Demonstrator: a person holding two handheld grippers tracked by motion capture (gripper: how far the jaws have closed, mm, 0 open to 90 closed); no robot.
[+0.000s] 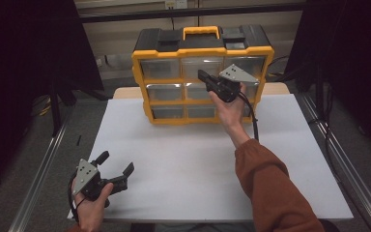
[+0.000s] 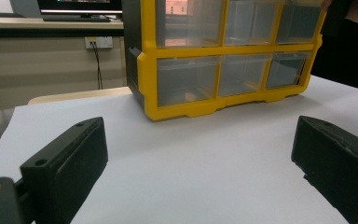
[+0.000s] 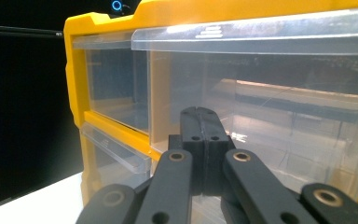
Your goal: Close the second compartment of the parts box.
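while left gripper (image 1: pixel 116 166) gapes, right gripper (image 1: pixel 202 75) touches organizer (image 1: pixel 164 67).

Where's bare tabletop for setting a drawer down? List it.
Free: the white sheet between the yellow organizer and the near edge, and right of the right gripper. Crowded: the near-left corner, where the left gripper rests.

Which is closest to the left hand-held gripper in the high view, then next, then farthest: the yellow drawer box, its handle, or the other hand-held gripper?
From the left hand-held gripper:
1. Yellow drawer box, at the table's back; its bottom corner is nearest.
2. Right hand-held gripper, raised at the drawers.
3. Handle, on top, farthest.
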